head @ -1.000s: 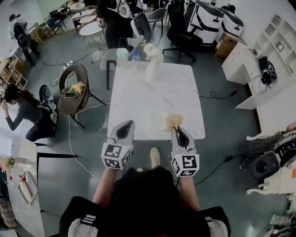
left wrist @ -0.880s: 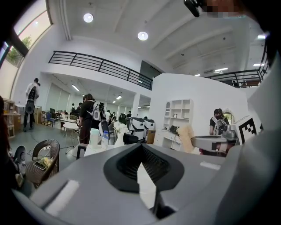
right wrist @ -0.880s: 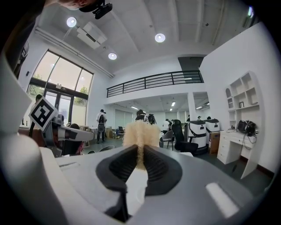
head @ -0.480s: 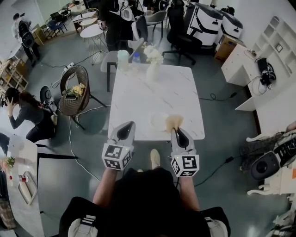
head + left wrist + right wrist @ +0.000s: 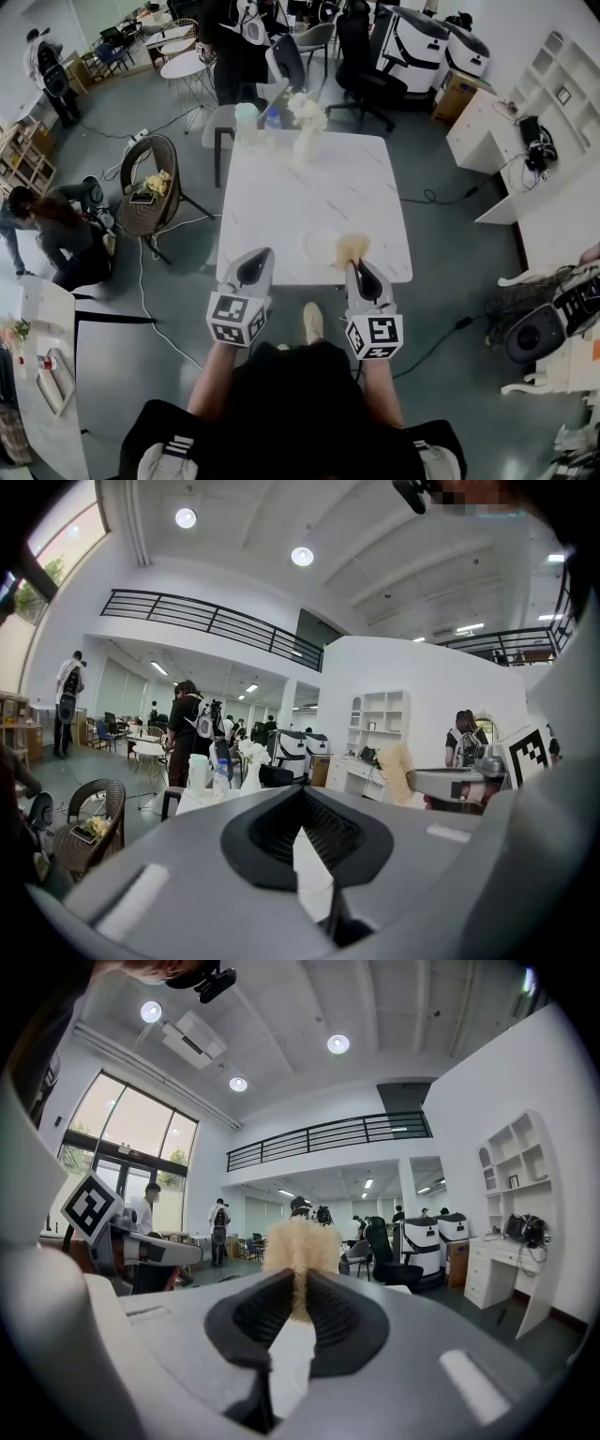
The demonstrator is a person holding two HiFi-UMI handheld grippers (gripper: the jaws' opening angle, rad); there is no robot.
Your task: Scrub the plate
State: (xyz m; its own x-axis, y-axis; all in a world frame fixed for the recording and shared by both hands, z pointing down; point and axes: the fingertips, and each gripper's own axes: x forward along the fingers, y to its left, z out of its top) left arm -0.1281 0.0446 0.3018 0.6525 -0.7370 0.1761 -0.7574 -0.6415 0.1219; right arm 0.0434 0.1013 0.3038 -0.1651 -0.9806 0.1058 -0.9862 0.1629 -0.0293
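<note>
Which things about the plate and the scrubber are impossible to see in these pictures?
- Plate surface, dirty or clean: head view, too small and pale.
- Scrubber touching plate or not: head view, too small.
- Plate in gripper views: hidden behind left hand-held gripper and right hand-held gripper.

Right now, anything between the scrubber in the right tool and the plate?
Nothing visible. The right tool holds the scrubber right at the plate's right edge, on the near side of the table. The vase stands at the far edge, well clear.
</note>
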